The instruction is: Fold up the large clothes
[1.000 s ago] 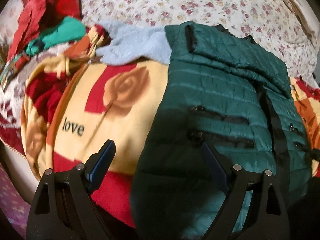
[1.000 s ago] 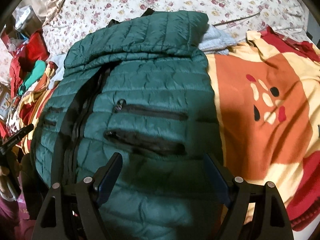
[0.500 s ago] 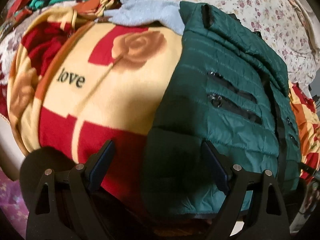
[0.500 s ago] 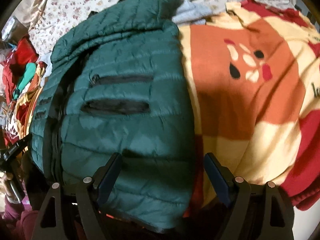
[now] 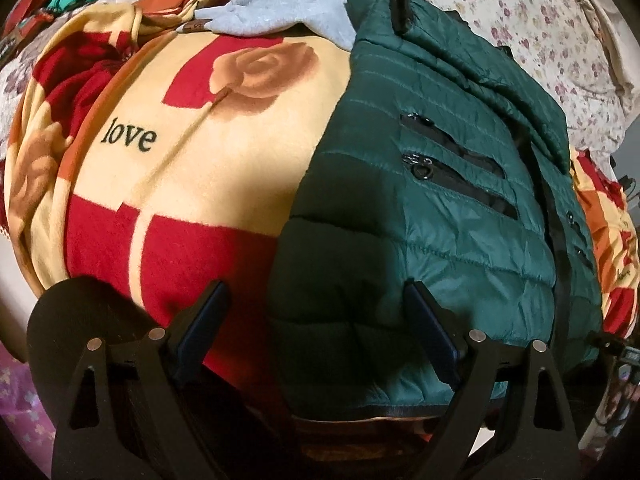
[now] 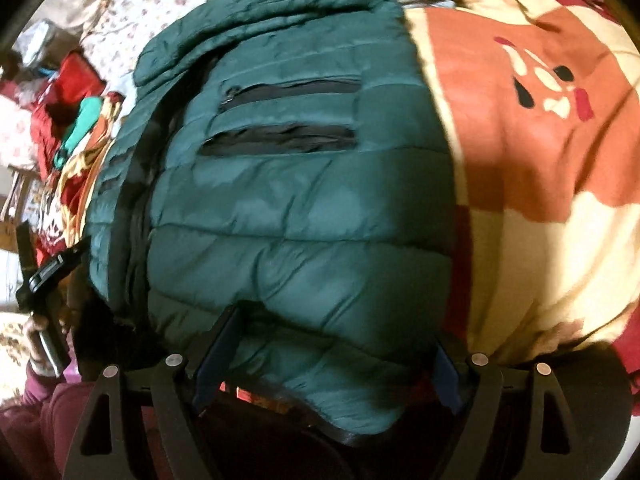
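At near edge of bed, green puffer jacket [image 5: 440, 200] lies zipped, hem toward me, on rose blanket [image 5: 200, 160]. My left gripper [image 5: 316, 332] and right gripper [image 6: 336, 356] gape wide at hem corners, poised to pinch for lengthwise fold.

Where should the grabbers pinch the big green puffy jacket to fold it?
Probably the green jacket is best pinched at its bottom hem, one gripper at each corner, coming from the near edge. The hem hangs free and thin there; the middle is puffy.
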`<move>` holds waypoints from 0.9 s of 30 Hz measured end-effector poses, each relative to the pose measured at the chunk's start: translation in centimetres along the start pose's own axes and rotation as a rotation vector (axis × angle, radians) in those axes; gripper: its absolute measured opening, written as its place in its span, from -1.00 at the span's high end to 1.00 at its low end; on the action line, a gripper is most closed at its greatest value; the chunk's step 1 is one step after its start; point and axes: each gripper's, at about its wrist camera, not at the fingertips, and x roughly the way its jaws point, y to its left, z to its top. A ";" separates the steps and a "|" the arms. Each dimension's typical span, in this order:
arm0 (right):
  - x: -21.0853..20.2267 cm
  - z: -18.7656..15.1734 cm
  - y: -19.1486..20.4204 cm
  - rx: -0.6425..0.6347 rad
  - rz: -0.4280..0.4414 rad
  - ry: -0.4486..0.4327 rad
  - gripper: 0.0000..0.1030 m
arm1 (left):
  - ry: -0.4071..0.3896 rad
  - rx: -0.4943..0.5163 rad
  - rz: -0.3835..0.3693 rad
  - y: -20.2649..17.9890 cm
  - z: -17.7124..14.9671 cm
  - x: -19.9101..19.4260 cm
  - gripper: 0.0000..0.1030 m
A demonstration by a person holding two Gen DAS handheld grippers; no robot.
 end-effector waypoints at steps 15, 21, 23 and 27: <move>-0.4 -0.1 1.2 -0.099 0.056 -0.053 -0.25 | 0.003 0.035 0.022 -0.9 -0.5 0.2 -0.74; 1.0 -0.3 0.2 -0.048 0.076 -0.081 -0.27 | -0.019 0.046 0.039 -1.0 -0.7 0.3 -0.74; 1.1 -0.5 0.1 -0.057 0.076 -0.095 -0.27 | -0.023 0.058 0.038 -1.2 -0.8 0.2 -0.68; 0.2 -0.4 0.5 -0.100 0.058 -0.115 0.30 | -0.045 0.100 0.031 -2.0 -0.9 -0.5 0.32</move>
